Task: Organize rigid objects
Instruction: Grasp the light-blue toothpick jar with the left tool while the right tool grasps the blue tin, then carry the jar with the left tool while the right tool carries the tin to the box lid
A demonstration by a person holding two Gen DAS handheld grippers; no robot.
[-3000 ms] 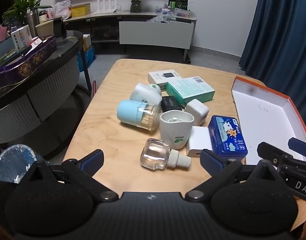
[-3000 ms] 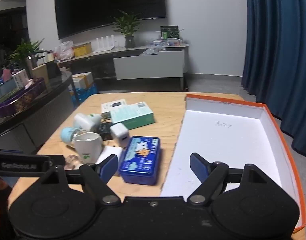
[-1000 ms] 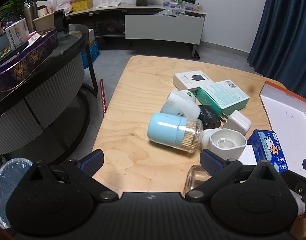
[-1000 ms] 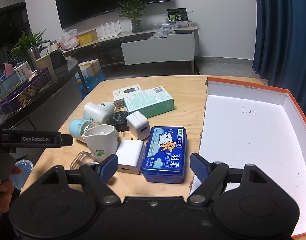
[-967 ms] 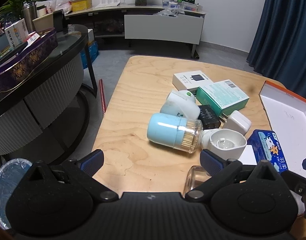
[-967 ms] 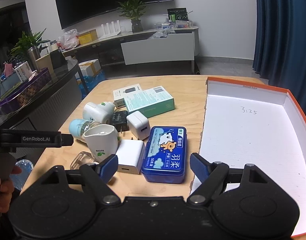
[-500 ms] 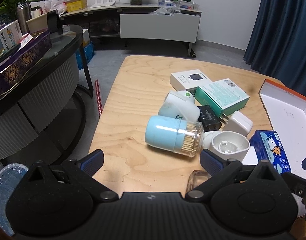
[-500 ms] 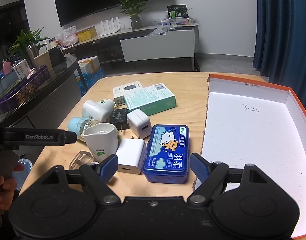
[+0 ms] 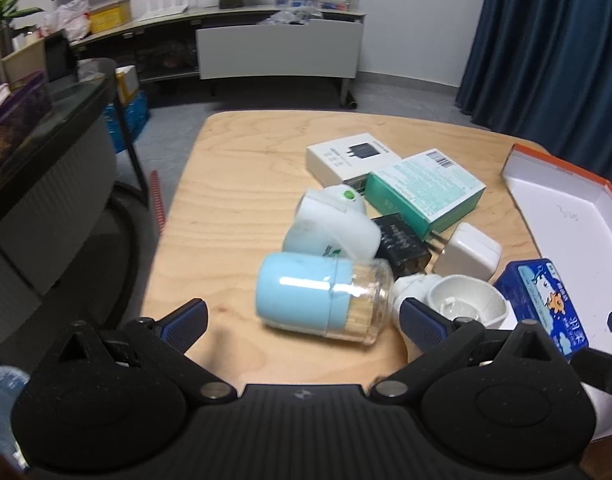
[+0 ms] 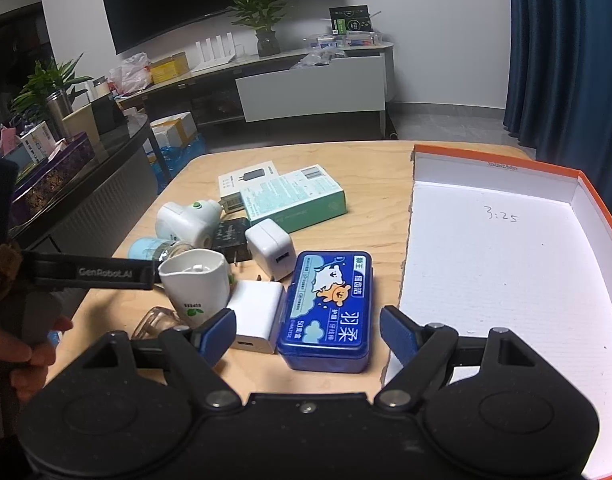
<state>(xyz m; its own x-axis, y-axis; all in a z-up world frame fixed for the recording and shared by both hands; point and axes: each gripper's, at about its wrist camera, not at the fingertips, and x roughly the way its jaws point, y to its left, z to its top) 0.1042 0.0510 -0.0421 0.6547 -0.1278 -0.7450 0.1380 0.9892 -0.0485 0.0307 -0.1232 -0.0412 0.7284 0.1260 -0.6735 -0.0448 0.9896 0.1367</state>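
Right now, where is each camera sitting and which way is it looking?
Left wrist: rides on the left tool, looking along its open fingers at the toothpick jar lying on the table.
Right wrist: rides on the right tool, facing the blue tin beside the orange-edged box; a hand gripping the other tool shows at left.
Both show the green box and blue tin.
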